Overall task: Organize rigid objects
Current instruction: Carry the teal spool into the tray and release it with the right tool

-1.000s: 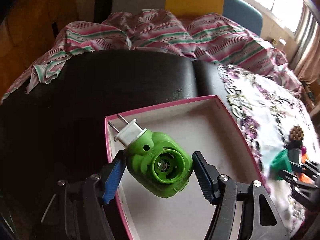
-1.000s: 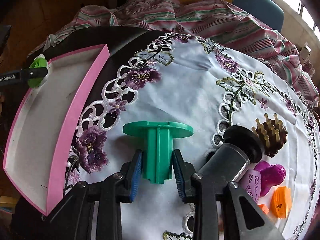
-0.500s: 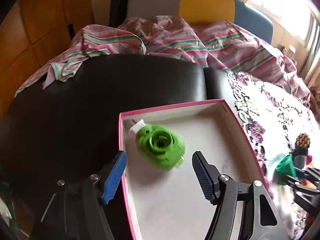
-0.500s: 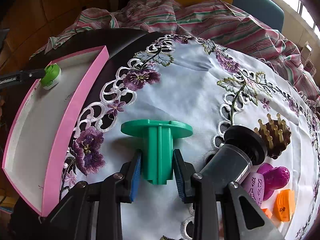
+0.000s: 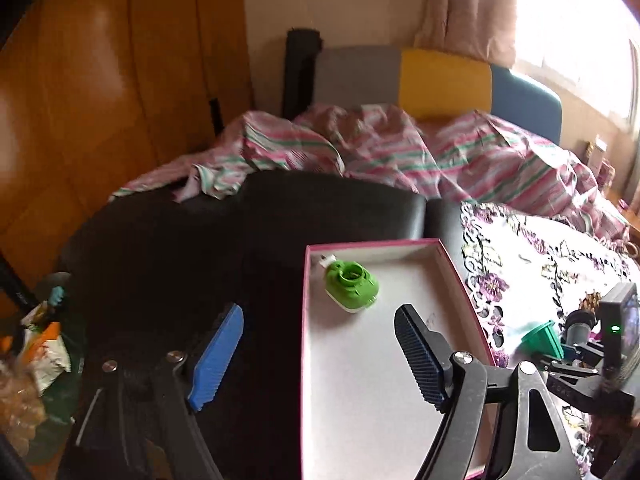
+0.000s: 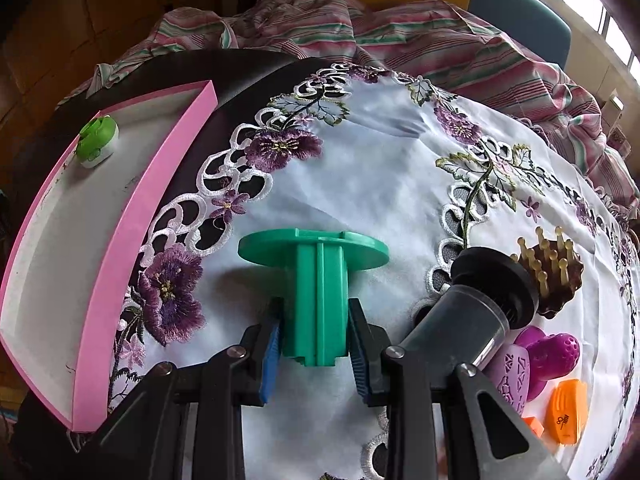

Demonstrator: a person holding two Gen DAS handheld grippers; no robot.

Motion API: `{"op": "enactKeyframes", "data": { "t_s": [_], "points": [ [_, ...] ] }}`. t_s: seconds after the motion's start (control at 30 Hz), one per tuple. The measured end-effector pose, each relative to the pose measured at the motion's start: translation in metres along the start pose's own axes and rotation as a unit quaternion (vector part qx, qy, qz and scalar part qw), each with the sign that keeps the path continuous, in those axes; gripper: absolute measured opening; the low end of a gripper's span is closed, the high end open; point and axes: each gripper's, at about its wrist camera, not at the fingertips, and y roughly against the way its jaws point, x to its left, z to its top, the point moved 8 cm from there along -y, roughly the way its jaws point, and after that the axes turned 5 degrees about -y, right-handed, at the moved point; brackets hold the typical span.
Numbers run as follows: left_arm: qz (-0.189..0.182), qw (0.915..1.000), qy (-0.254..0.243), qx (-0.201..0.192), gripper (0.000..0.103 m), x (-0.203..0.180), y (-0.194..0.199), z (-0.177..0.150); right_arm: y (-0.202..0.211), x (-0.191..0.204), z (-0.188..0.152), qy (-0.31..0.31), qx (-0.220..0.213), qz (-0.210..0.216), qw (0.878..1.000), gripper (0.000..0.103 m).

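Green spool [image 6: 316,292] is being pinched by the right gripper [image 6: 316,354]; left gripper [image 5: 320,354] is spread, empty; box [image 6: 104,280] at nine o'clock is being targeted next.

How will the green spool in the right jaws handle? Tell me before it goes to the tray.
The spool looks like rigid moulded plastic, so probably stiff and light. Its ribbed stem should resist slipping. Its wide flange sits far from the grip, so it may tilt.

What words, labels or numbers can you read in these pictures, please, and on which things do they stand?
No text is legible.
Orange clip: a dark printed symbol, too small to read.
Screen on the right claw's handle: lit, but blurred.
Green plug, teal spool, pink box: no readable marks.
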Motion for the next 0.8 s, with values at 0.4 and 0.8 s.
{"op": "enactKeyframes", "data": {
  "t_s": [0.4,0.8],
  "points": [
    [0.029,0.9991,-0.009,-0.029,0.081,0.014,0.04,-0.005,-0.001,0.001,0.0,0.008,-0.009,-0.009,1.0,0.029],
    [0.038,0.9988,-0.011,-0.031,0.081,0.025,0.052,-0.019,-0.003,0.001,0.001,0.003,-0.014,-0.011,1.0,0.029]
  ]
}}
